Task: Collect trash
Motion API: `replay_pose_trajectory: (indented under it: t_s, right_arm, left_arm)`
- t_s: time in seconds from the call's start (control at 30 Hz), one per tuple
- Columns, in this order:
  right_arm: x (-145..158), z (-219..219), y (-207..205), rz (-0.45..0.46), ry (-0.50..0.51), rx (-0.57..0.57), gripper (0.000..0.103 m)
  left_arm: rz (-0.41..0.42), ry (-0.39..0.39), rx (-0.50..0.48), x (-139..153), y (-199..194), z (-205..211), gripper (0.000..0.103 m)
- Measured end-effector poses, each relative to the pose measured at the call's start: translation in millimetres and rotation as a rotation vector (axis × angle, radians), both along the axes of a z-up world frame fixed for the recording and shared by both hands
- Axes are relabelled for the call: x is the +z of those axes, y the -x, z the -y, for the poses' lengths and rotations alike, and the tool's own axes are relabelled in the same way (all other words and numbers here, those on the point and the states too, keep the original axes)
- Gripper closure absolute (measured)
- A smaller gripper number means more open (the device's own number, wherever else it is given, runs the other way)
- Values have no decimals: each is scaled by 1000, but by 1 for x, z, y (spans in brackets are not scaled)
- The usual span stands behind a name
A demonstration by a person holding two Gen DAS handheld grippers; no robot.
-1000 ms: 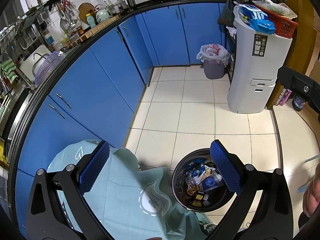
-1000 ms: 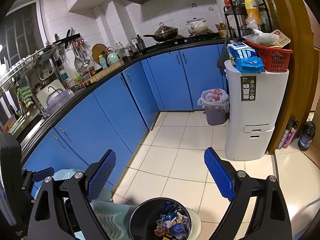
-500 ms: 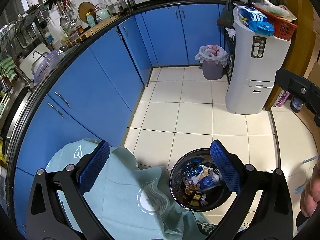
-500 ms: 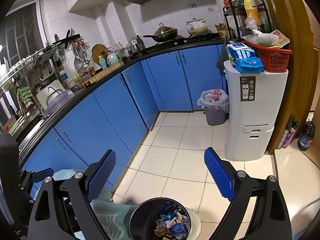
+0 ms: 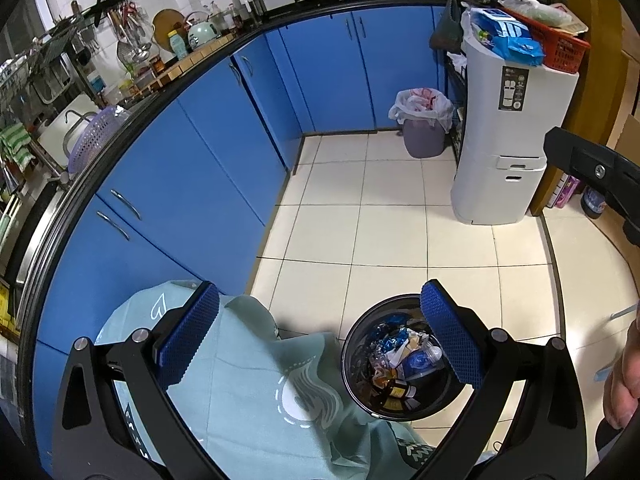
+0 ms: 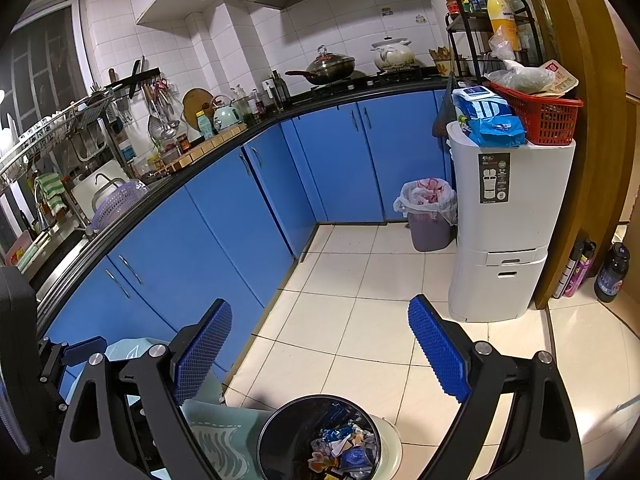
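**Blue kitchen, full bin below**

Cream floor tiles (image 6: 352, 320) run along curved blue cabinets (image 6: 224, 224) to a white appliance (image 6: 500, 220) topped by a red basket (image 6: 548, 120). Left gripper (image 5: 320, 332) and right gripper (image 6: 320, 350) both hang spread apart, empty, over the black trash bin (image 5: 356, 344), packed with wrappers, beside a pale green cloth (image 5: 248, 392).
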State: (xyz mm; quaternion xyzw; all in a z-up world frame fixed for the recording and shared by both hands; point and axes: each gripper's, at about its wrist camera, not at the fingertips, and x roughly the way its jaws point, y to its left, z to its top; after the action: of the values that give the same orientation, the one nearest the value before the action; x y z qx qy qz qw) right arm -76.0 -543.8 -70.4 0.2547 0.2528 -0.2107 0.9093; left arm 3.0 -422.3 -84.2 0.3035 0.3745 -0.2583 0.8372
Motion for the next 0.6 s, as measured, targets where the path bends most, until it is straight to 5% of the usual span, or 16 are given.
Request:
replay_pose_trajectory:
  t_s: [0.6]
  right_arm:
    - [0, 2, 3, -2, -4, 1, 15]
  left_arm:
    - [-30, 12, 10, 2, 1, -1, 4]
